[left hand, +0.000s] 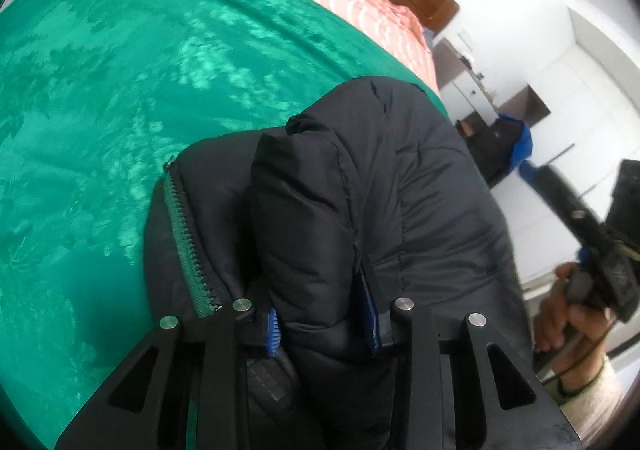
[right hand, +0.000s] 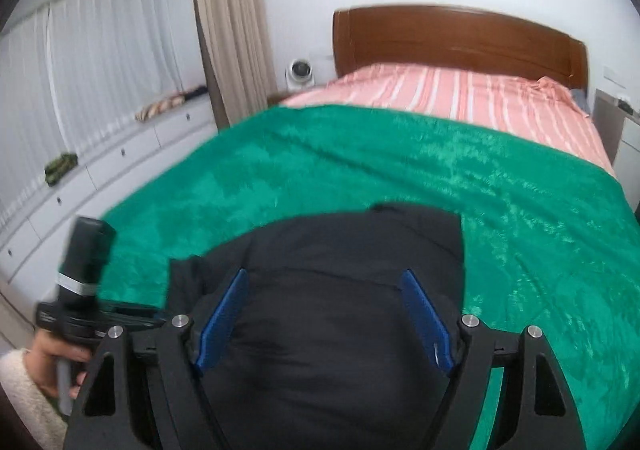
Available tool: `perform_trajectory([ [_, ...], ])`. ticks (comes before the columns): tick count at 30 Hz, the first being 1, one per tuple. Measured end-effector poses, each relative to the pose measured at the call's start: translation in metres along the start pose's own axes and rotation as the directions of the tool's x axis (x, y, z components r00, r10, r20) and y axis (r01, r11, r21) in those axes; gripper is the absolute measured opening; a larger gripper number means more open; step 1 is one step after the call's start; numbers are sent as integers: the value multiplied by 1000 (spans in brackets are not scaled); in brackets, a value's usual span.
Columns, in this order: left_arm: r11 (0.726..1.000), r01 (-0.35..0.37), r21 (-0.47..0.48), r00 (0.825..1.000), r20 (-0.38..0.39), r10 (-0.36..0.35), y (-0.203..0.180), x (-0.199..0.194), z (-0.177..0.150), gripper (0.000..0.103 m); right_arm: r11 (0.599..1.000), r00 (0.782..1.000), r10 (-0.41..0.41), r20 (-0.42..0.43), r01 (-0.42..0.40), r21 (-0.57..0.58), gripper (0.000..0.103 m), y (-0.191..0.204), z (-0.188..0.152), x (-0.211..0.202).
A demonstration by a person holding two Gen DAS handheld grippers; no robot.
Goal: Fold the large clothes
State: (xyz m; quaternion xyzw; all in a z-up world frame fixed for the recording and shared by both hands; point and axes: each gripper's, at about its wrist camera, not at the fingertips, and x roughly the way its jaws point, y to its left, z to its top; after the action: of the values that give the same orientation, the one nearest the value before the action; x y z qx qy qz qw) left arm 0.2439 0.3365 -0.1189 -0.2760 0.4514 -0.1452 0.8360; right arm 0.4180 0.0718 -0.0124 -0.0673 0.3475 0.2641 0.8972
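Left wrist view: the left gripper (left hand: 324, 326) pinches a thick fold of the black puffer jacket (left hand: 360, 186), lower centre, on the green blanket (left hand: 120, 90); only here its green zipper (left hand: 188, 242) shows.

Right wrist view: the right gripper (right hand: 324, 314) stands wide apart above the jacket, gripping nothing; only here the wooden headboard (right hand: 460, 38) shows whole.

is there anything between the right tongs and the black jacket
Nothing visible. The right tongs are open, with the black jacket directly between and beyond their blue pads; whether they touch it cannot be told. The left tongs are already shut on a puffy fold of it, over the green blanket.
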Motion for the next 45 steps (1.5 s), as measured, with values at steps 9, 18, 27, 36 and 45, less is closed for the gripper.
perform_trajectory([
  [9,991,69,-115,998,-2,-70,37,23,0,34,997,986,-54,-159,63,50,98,-12,-42,91],
  [18,998,-20,-53,998,-64,16,18,33,6,36,998,992,-54,-112,52,-19,94,3,-44,49],
  [27,997,-77,23,987,-140,79,6,28,14,39,904,998,34,-58,-55,-424,92,132,-128,-3],
  [36,994,-109,22,989,-101,111,8,37,3,40,882,1000,-8,26,19,-471,92,127,-167,10],
  [45,986,-152,62,988,24,151,-11,1,-17,62,891,1000,-25,16,30,-454,92,125,-160,-20],
])
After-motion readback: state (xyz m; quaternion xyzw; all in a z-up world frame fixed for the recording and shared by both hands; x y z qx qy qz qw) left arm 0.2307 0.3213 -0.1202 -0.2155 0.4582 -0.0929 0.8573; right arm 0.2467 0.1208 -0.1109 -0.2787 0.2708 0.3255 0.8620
